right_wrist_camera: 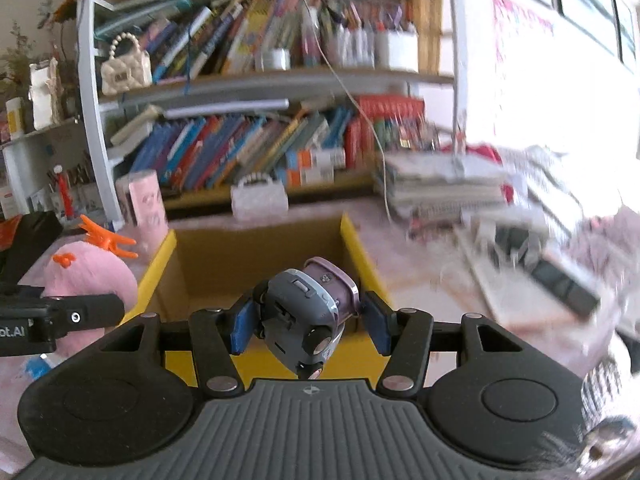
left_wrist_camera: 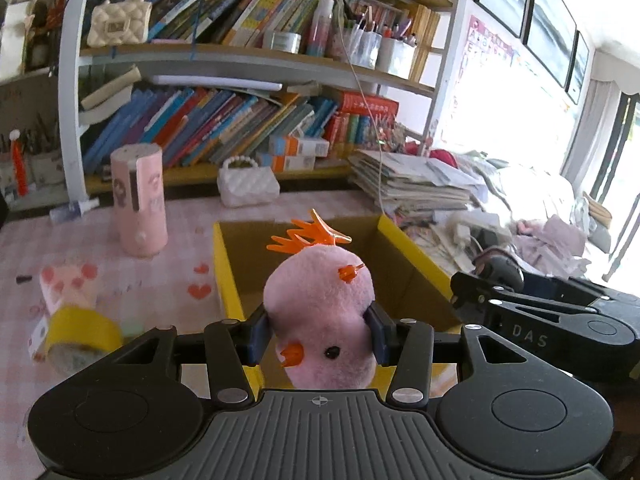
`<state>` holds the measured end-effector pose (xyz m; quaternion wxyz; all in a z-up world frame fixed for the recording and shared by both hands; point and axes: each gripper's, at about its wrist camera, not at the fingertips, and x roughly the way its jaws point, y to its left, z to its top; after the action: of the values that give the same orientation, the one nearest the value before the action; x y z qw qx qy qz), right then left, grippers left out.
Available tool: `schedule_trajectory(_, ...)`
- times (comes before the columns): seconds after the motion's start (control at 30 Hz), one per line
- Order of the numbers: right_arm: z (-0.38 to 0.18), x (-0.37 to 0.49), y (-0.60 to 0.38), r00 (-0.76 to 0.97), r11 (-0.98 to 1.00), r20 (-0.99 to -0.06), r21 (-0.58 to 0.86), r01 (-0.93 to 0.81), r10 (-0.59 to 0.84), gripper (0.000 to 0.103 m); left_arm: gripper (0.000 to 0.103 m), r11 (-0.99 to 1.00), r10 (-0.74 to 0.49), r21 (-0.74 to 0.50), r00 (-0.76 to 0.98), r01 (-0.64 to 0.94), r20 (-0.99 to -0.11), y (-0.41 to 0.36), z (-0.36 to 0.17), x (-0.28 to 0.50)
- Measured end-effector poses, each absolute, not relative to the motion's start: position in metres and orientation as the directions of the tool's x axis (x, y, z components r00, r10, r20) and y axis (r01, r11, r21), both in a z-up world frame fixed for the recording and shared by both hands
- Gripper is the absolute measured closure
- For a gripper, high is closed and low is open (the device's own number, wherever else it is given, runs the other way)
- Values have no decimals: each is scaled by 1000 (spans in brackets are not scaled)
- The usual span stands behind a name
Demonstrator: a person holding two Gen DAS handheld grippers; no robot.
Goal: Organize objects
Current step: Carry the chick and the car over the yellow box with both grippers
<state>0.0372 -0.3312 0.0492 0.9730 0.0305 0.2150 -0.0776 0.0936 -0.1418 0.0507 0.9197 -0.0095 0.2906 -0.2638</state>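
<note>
— Left tongs, what's in them?
— Pink plush bird, pinched btwn the blue pads, upside down, orange beak twd the camera, orange feet sticking up. Held above the near edge of the yellow cardboard box.
— Right tongs?
— Clamped on a grey and purple toy camera, also over the box's near wall. Box interior looks bare brown, as far as visible.
— Desk?
— Pink checked cloth w/ hearts. Roll of yellow tape at left, pink cylinder standing behind it, white quilted purse by the bookshelf, paper stack right of the box.
— Right view sharp?
— No, right side is blurred.
</note>
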Motion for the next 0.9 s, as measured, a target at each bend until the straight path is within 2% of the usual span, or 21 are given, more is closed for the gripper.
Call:
schedule_trajectory(0.1, 50, 56, -342, 904, 992, -412, 3, 127, -115, 50, 56, 870, -471, -153, 698, 469, -539, -156, 48, 107)
schedule_trajectory(0.37, 35, 101, -358, 882, 999, -470, -42, 5, -24, 50, 56, 892, -418, -117, 696, 437, -584, -182, 32, 128)
schedule_trajectory(0.9, -5, 175, -364, 752, 959, -650, -131, -249, 107, 50, 56, 925, -303, -42, 665, 378, -682, -205, 0, 171)
